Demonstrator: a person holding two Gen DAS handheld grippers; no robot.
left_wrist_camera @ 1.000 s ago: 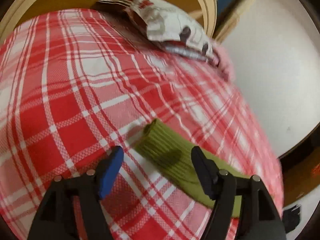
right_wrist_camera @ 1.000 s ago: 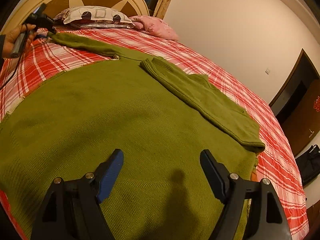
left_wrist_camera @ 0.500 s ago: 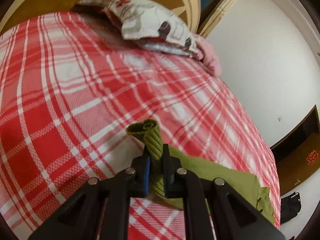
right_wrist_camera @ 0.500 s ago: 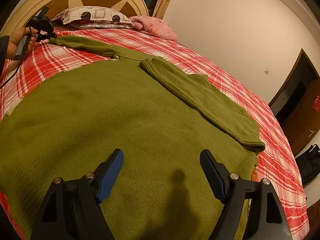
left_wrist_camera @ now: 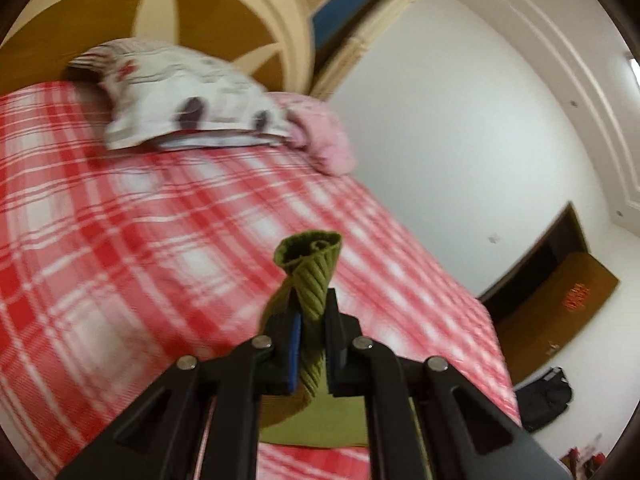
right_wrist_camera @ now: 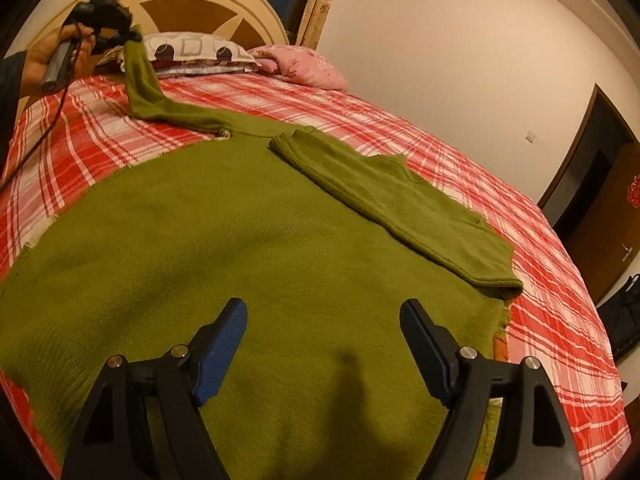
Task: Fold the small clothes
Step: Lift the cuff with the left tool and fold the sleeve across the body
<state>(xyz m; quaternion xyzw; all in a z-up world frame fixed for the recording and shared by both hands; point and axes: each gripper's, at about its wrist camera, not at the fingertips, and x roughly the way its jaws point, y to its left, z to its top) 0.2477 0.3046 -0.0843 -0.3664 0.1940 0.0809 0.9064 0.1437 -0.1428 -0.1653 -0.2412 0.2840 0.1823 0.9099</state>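
Observation:
An olive green knit sweater (right_wrist_camera: 208,232) lies flat on the red plaid bed. Its right sleeve (right_wrist_camera: 396,208) is folded across the body. My left gripper (left_wrist_camera: 312,312) is shut on the ribbed cuff of the left sleeve (left_wrist_camera: 314,268) and holds it raised above the bed; the right wrist view shows that gripper (right_wrist_camera: 130,38) at far left with the sleeve (right_wrist_camera: 144,88) hanging from it. My right gripper (right_wrist_camera: 322,316) is open and empty, low over the sweater's hem.
A patterned pillow (right_wrist_camera: 192,48) and a pink pillow (right_wrist_camera: 308,68) lie against the round headboard (right_wrist_camera: 224,4). The plaid bedspread (right_wrist_camera: 540,292) extends right. A dark doorway (right_wrist_camera: 588,184) and a black bag (right_wrist_camera: 624,316) are at right.
My left gripper closed on the sleeve cuff and lifted it up off the bed toward the headboard. My right gripper stayed open and still.

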